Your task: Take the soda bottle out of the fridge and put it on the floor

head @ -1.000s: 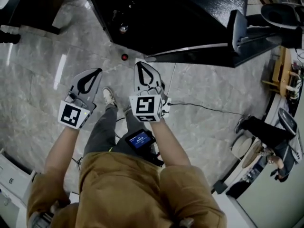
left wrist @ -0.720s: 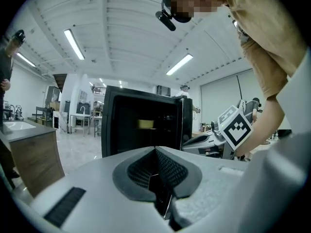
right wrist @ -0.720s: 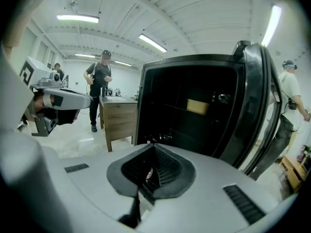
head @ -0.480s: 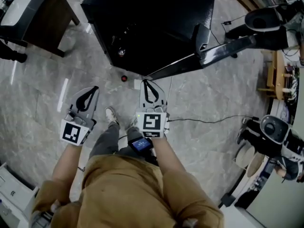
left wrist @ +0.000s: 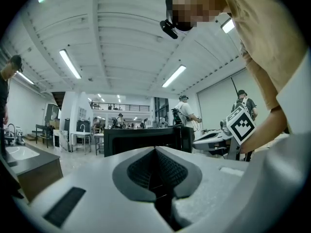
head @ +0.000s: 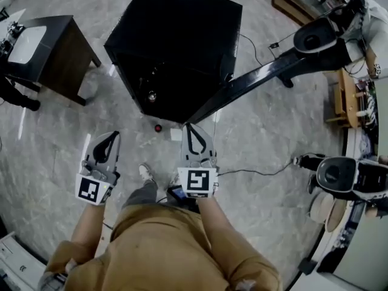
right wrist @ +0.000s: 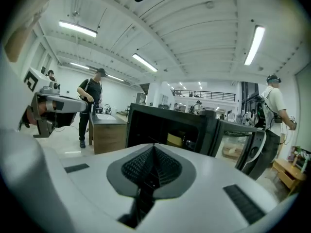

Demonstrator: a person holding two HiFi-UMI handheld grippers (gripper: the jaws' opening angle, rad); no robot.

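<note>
Left gripper, right gripper: fingers pressed together on both, nothing between them. Red-capped soda bottle, seen from above, stands on the grey marble floor, just before the black box-shaped fridge. The fridge door is swung open.

floor: polished stone-look tiles, glossy, grey-veined; fridge: black casing, slight speckled sheen; left gripper and right gripper: matt white plastic shells, dark ribbed pads; side table: dark wood
</note>
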